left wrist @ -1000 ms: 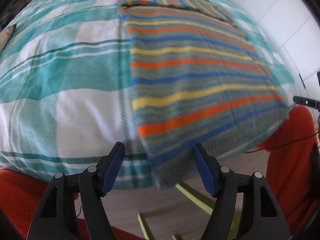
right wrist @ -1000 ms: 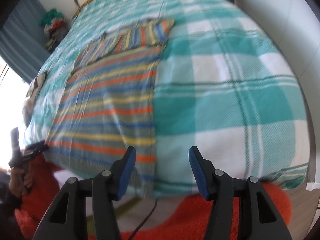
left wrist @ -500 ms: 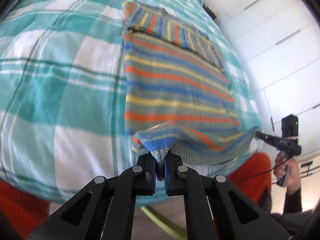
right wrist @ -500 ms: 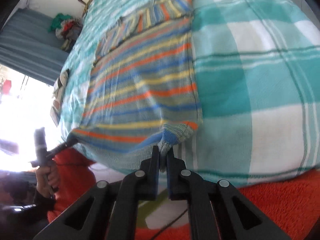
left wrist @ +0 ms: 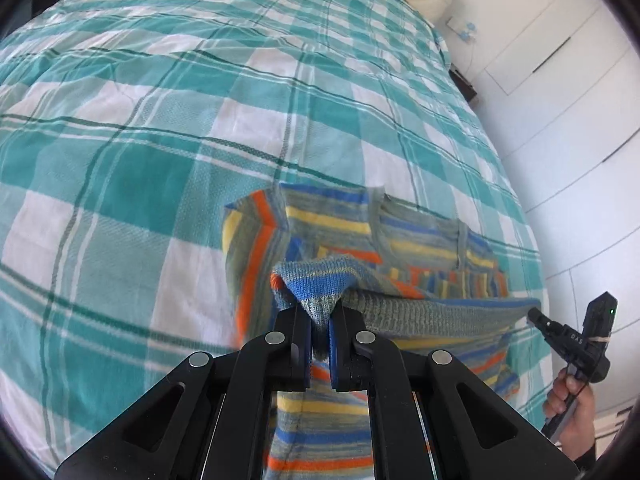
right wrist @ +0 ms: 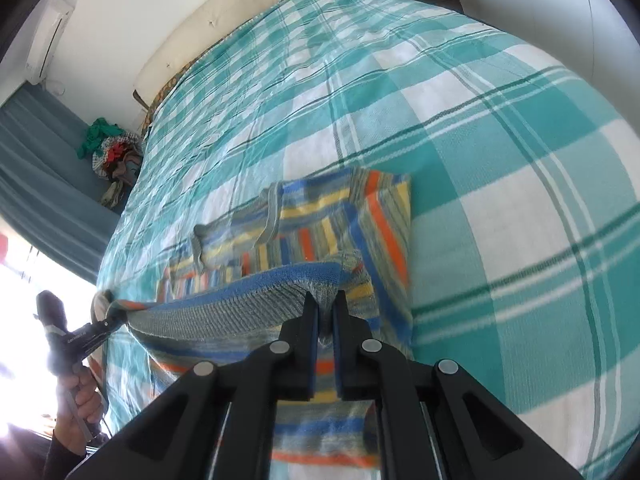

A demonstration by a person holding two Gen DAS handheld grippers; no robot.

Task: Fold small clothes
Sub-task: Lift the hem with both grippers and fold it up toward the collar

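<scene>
Left claw (left wrist: 319,322): jaws clamped on a bunched hem corner of the multicoloured striped knitted sweater (left wrist: 400,236). Right claw (right wrist: 327,312): jaws likewise clamped on the opposite hem corner of the same sweater (right wrist: 320,220). The ribbed hem is stretched taut between the two claws, raised above the garment. The rest of the sweater lies ahead of and beneath both claws on the teal-and-white checked bed cover (left wrist: 160,128), neckline end farthest from the claws. In the left view the right claw's handle is gripped by a hand (left wrist: 572,404) at right; in the right view a hand (right wrist: 78,398) grips the left claw's handle at left.
</scene>
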